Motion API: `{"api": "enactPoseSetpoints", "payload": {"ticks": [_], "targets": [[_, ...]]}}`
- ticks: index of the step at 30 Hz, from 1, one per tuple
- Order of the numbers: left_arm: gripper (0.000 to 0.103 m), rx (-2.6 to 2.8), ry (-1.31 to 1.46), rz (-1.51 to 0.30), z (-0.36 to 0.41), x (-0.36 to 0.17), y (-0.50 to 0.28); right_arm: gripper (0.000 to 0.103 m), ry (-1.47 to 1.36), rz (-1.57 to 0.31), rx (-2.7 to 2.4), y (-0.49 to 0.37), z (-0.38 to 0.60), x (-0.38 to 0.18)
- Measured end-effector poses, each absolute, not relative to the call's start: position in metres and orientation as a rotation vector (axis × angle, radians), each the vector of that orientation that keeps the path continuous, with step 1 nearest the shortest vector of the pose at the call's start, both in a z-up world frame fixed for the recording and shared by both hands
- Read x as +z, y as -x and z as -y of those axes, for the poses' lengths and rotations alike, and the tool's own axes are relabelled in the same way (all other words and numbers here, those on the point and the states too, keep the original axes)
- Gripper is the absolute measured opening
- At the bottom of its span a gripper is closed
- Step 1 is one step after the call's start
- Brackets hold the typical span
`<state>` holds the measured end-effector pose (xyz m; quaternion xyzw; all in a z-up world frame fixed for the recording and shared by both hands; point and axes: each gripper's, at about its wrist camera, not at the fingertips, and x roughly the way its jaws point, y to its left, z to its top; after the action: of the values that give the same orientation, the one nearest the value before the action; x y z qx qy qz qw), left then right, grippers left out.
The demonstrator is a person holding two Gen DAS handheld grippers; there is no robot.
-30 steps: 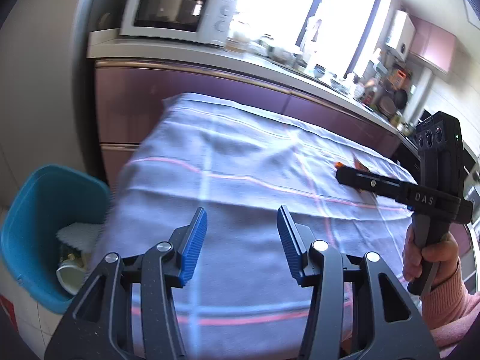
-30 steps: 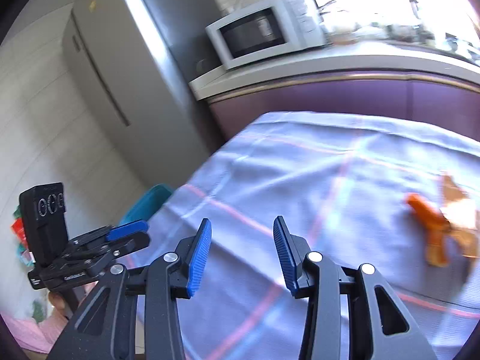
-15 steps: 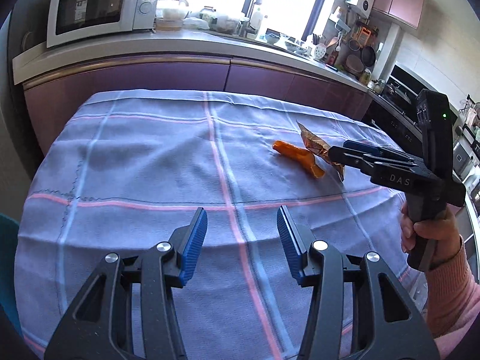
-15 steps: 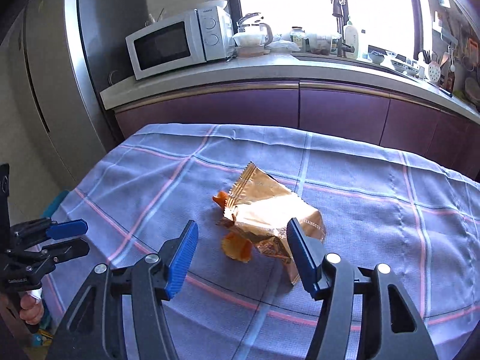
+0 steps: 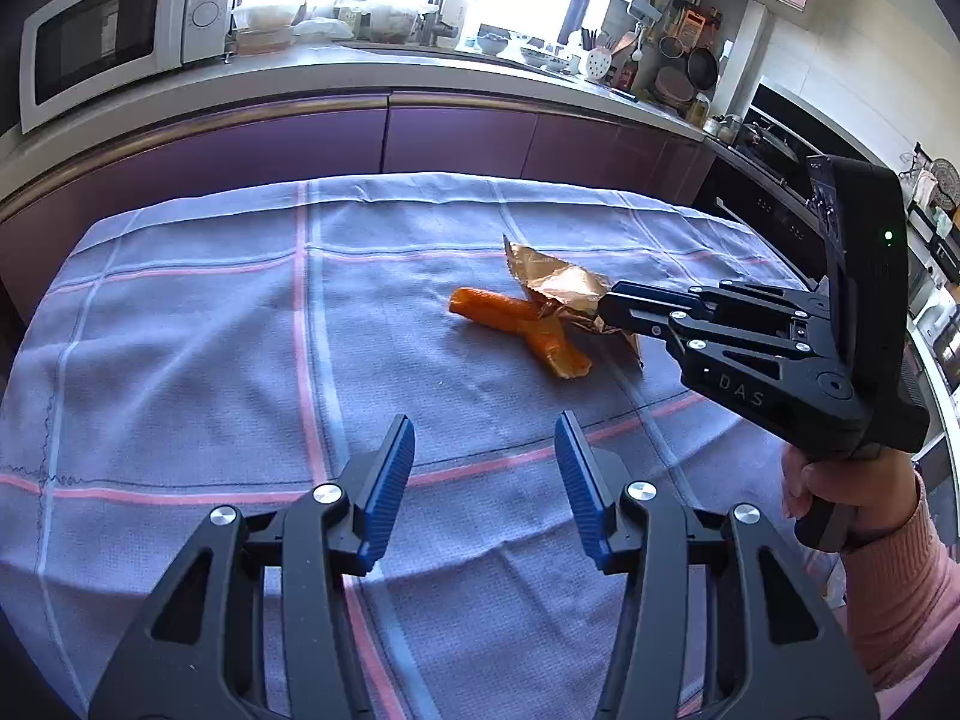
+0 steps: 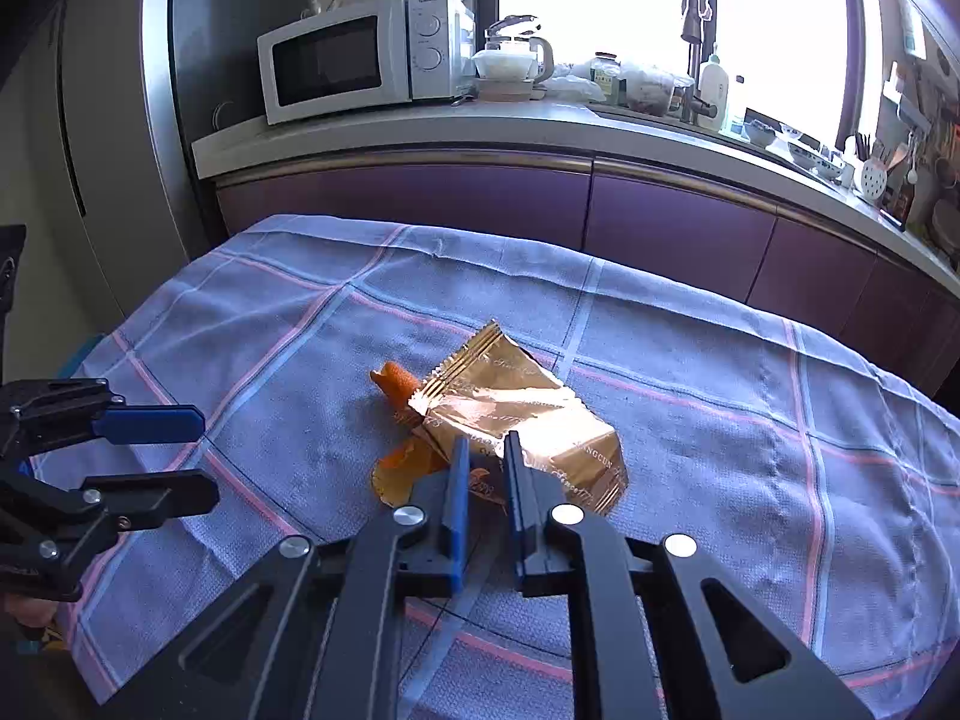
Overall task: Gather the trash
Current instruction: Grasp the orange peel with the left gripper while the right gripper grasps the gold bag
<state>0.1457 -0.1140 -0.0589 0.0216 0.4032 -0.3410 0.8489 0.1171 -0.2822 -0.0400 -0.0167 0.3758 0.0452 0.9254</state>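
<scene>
A crumpled gold foil wrapper and orange peel lie together mid-table on the blue checked cloth. My right gripper has its jaws nearly closed around the wrapper's near edge; in the left wrist view its tips sit at the wrapper beside the peel. My left gripper is open and empty, hovering over the cloth short of the peel; it shows at the left in the right wrist view.
A purple-fronted kitchen counter runs behind the table, with a white microwave, a kettle and bottles on it. A grey fridge stands at the left. A dark oven is at the right.
My right gripper has moved down to the wrapper and its jaws have closed from wide open to a narrow gap. My left gripper has swung right toward the peel, still open.
</scene>
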Motion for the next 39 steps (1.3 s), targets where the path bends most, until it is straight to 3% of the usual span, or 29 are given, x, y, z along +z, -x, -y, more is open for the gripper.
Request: {"api": "enactPoseSetpoints", "payload": {"ticks": [5,6,7,9,15,19,20,23,25,35,38,39], "targets": [[0.048,-0.754,-0.065,-0.877,0.142,-0.063,-0.154,0.007,-0.017,-0.768,0.093,-0.114,0.297,-0.038],[0.048,-0.763,-0.064,-0.884,0.147,-0.064,-0.157,0.011,-0.024,-0.766,0.098,-0.113,0.298,-0.038],[0.048,-0.770,-0.061,-0.895,0.153,-0.065,-0.161,0.022,-0.029,-0.766,0.104,-0.112,0.299,-0.038],[0.046,-0.774,-0.062,-0.913,0.164,-0.069,-0.167,0.029,-0.015,-0.758,0.097,-0.110,0.299,-0.038],[0.038,-0.780,-0.057,-0.974,0.188,-0.081,-0.184,0.032,0.016,-0.770,0.104,-0.106,0.301,-0.041],[0.019,-0.774,-0.028,-1.010,0.192,-0.089,-0.198,0.034,0.021,-0.769,0.114,-0.105,0.303,-0.042],[0.009,-0.774,-0.019,-1.014,0.191,-0.090,-0.199,0.034,0.027,-0.769,0.115,-0.105,0.304,-0.043],[0.009,-0.765,-0.005,-1.012,0.187,-0.091,-0.201,0.039,0.045,-0.767,0.122,-0.106,0.301,-0.043],[0.009,-0.755,-0.008,-1.004,0.183,-0.091,-0.198,0.050,0.057,-0.762,0.129,-0.106,0.298,-0.044],[0.009,-0.723,0.019,-0.983,0.153,-0.086,-0.193,0.049,0.211,-0.792,0.123,-0.118,0.273,-0.056],[0.009,-0.716,0.015,-0.971,0.146,-0.084,-0.190,0.045,0.246,-0.799,0.115,-0.120,0.268,-0.058],[0.009,-0.713,0.010,-0.964,0.143,-0.083,-0.188,0.039,0.253,-0.805,0.118,-0.121,0.267,-0.059]]}}
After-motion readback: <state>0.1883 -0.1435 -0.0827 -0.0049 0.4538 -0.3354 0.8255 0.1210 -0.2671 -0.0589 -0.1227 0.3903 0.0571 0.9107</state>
